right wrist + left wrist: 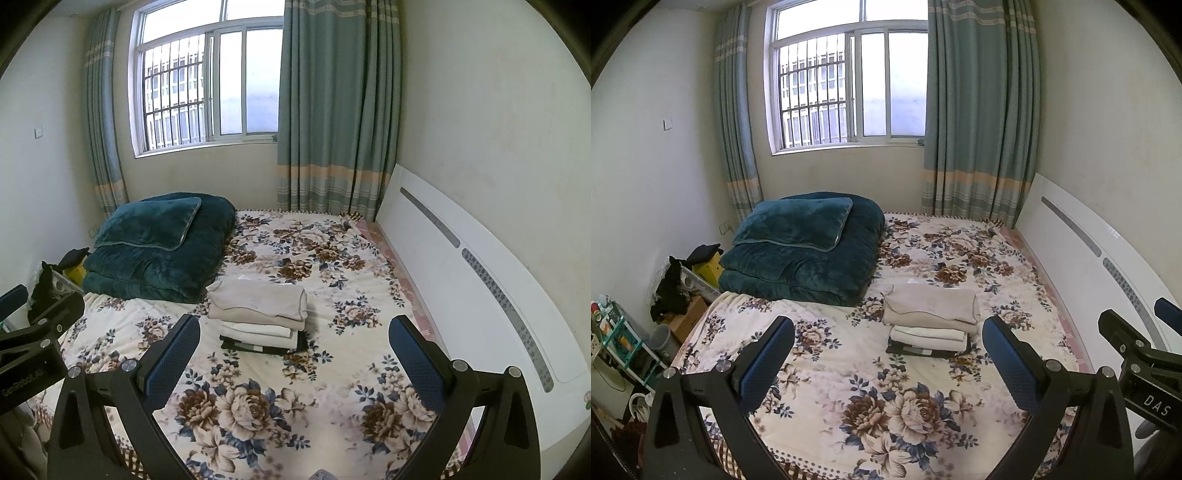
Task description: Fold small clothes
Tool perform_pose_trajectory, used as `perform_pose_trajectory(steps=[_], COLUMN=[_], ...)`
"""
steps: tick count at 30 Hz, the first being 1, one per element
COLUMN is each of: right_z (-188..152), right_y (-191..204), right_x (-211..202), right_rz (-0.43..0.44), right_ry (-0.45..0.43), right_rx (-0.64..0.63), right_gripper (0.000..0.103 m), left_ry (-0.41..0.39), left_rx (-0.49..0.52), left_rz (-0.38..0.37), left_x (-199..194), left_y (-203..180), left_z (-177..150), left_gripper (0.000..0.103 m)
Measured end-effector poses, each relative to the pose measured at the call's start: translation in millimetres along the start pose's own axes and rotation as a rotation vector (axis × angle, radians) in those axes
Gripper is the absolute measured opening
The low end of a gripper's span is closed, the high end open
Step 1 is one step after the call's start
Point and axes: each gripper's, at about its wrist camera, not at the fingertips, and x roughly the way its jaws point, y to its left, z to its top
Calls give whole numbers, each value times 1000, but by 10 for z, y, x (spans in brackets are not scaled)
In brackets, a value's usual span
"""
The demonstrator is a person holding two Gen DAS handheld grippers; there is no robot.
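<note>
Here, folded clothes stack (pixel 931 319) on floral bed (pixel 849 369), 2 claws (both spread) empty.

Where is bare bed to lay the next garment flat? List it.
Free: the floral bedspread between both open grippers and the folded stack, and the strip from the stack to the white headboard. Crowded: the far-left corner, under the teal quilt and pillow.

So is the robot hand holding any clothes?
No, both the left gripper and right gripper are open and hold nothing; the clothes sit stacked on the bed.
</note>
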Motion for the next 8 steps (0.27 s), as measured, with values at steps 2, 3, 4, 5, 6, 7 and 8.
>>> perform_pose_trajectory(steps=[2, 3, 4, 5, 6, 7, 8], right_z=[-2, -4, -1, -7, -9, 2, -13], right_y=[1, -2, 1, -2, -2, 7, -6], right_x=[1, 0, 2, -1, -2, -3, -3], right_rz=[0, -2, -1, 0, -1, -2, -2], right_ry=[-1, -1, 0, 0, -1, -2, -1], right_rx=[-1, 0, 1, 2, 1, -1, 1], right_gripper=[103, 103, 103, 103, 103, 103, 103], left_ry=[-1, 0, -2, -2, -2, -3, -2], left_rx=[1, 0, 0, -1, -1, 0, 1], left_rz=[0, 3, 3, 4, 4, 5, 4], left_x=[-10, -12, -13, -21, -23, -33, -26], left_y=[4, 7, 7, 3, 5, -4, 4], left_z=[6, 2, 3, 5, 1, 11, 3], left_gripper=[103, 103, 103, 103, 103, 103, 103])
